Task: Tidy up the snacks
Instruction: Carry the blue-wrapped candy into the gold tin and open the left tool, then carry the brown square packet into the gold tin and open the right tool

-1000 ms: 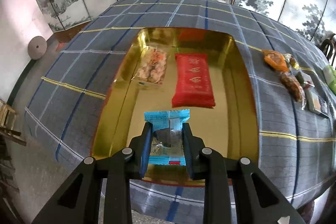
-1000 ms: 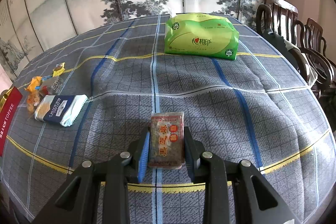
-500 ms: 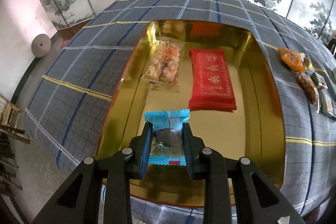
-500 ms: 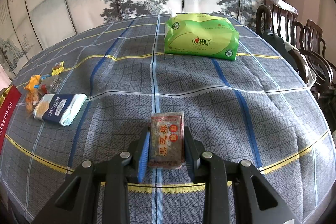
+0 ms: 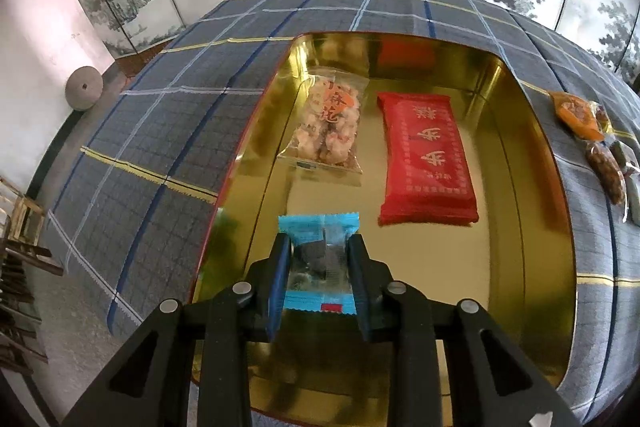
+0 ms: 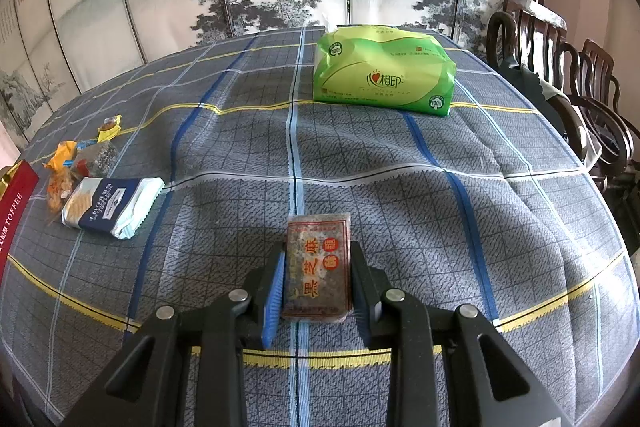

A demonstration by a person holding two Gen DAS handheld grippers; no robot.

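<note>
The left gripper (image 5: 319, 269) is pointing steeply downward, its two black fingers reaching forward from the bottom of the view, the blue pads (image 5: 278, 281) pressing on both sides of a small blue-ended packet (image 5: 319, 259) and holding it off the surface below. The right gripper (image 6: 317, 277) is also tilting downward, its fingers standing nearly closed, clamping a flat brown snack bar (image 6: 318, 265) between the pads (image 6: 273, 297).

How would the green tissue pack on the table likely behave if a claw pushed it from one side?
The green tissue pack looks soft and bulging, so it would probably dent first. Its broad flat base suggests sliding, not rolling. The wrinkled tablecloth may drag it.
</note>
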